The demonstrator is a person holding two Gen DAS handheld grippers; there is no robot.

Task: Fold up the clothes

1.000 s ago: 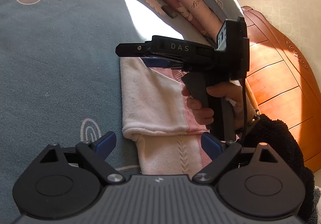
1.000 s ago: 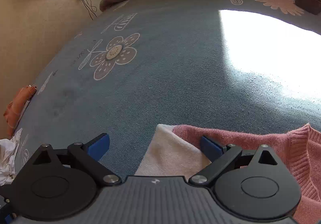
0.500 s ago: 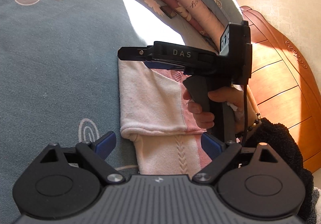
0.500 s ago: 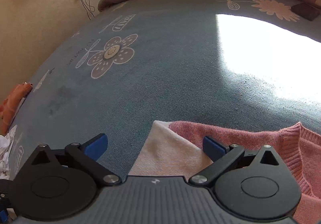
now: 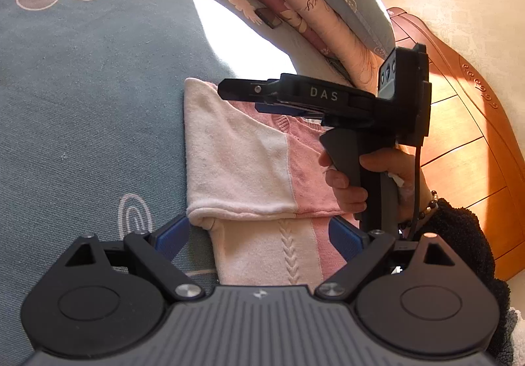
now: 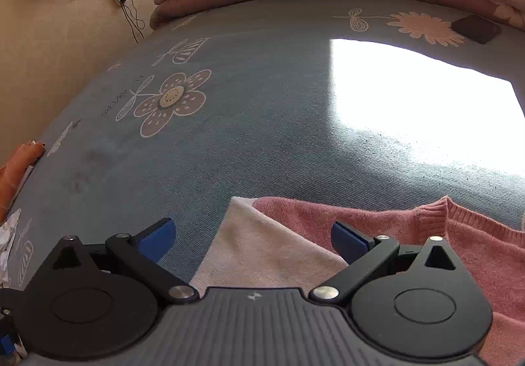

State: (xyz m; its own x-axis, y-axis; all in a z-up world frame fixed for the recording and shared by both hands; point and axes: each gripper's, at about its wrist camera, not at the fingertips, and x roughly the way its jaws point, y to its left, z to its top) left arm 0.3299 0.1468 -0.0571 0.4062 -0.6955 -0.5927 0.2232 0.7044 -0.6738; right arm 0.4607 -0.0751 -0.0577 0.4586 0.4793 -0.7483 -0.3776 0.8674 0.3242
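A pink and cream knit sweater lies folded on the blue-grey bedspread. My left gripper is open, its blue pads either side of the sweater's near cream part with the braid pattern. My right gripper shows from the side in the left wrist view, held by a hand over the sweater's far edge. In the right wrist view the right gripper is open above the sweater's cream corner, beside the pink collar.
Rolled quilts and a pillow line the far side of the bed. A wooden headboard stands to the right. A small dark object lies on the bedspread. Orange and white clothes sit at the bed's left edge.
Both grippers have drawn back slightly from the sweater, so more of it shows. Both stay open; the sweater has not moved.
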